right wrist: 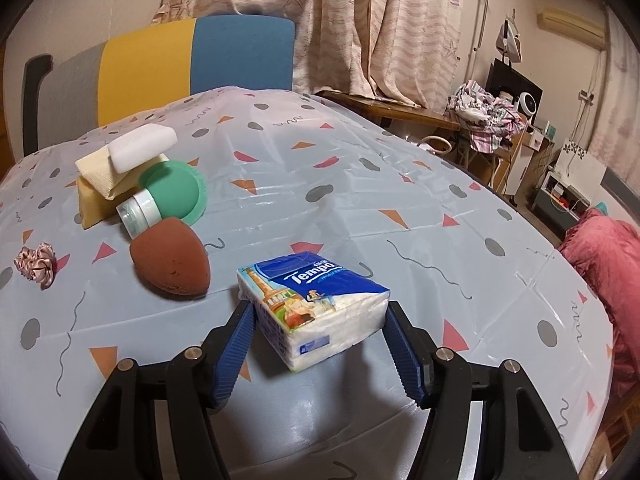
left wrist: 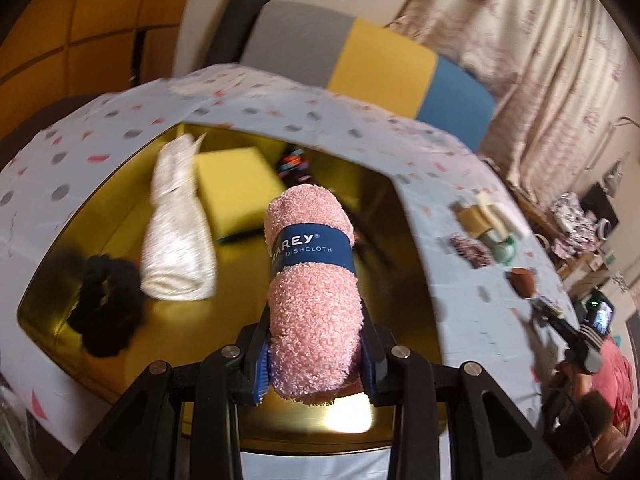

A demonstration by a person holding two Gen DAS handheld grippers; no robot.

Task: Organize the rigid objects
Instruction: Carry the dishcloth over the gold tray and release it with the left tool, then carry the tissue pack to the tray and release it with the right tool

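Note:
My left gripper (left wrist: 314, 320) is shut on a rolled pink dishcloth (left wrist: 310, 280) with a blue paper band, holding it above a golden tray (left wrist: 400, 240). In the tray lie a white rolled cloth (left wrist: 178, 232), a yellow sponge (left wrist: 236, 188) and a black scrunchie (left wrist: 106, 304). In the right wrist view a blue and white Tempo tissue pack (right wrist: 316, 304) sits on the patterned tablecloth (right wrist: 360, 184). My right gripper (right wrist: 319, 306) has a fingertip against each side of the pack.
Left of the pack lie a brown egg-shaped sponge (right wrist: 170, 256), a green round compact (right wrist: 176, 192), a small jar (right wrist: 138, 210), a white sponge (right wrist: 142, 146), yellow sponges (right wrist: 100, 176) and a pink scrunchie (right wrist: 36, 266). A grey, yellow and blue chair (right wrist: 200, 52) stands behind the table.

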